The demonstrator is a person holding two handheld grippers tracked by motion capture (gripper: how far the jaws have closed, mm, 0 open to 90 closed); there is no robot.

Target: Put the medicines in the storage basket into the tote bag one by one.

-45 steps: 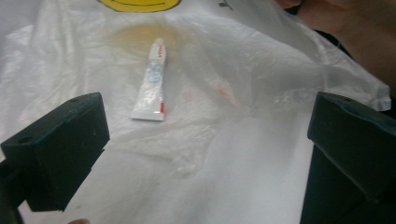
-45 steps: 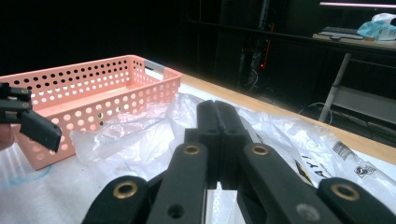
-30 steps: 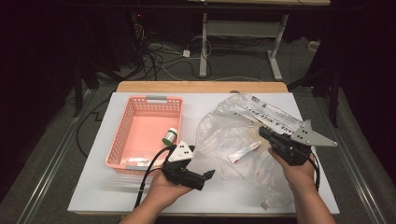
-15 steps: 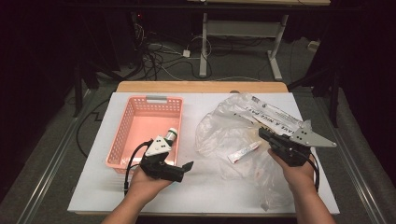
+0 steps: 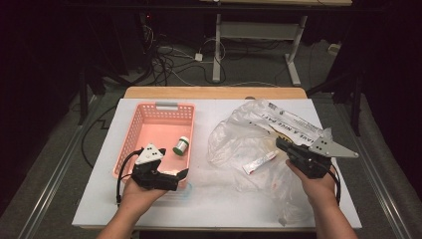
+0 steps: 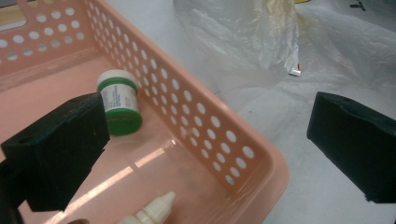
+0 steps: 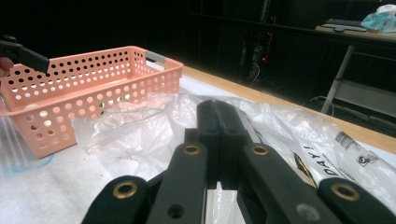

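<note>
So the white tabletop carries two big things side by side: a crinkly clear plastic bag on the right half and a pink perforated basket on the left. Looks like the job is emptying the bag into the basket one item at a time, which would explain why they sit just beside each other with only a narrow strip of bare surface between.

The right claw is clenched, jaws pressed flat together in its own view, and it sits right on the bag's plastic. I can't tell if it's actually pinching a fold of film or just resting there; probably it's steadying or holding up the bag so the stuff inside stays reachable.

The left claw hangs over the near right corner of the basket with its jaws spread wide and nothing between them. One jaw is over the basket floor, the other out past the wall, so it reads as released.

Smaller stuff: a green-lidded jar lies on its side inside the basket near the right wall, and a little white dropper bottle is down at the near end just under the open jaws. A small tube with a red end is still inside the bag, near the right claw, so that's likely next up.
</note>
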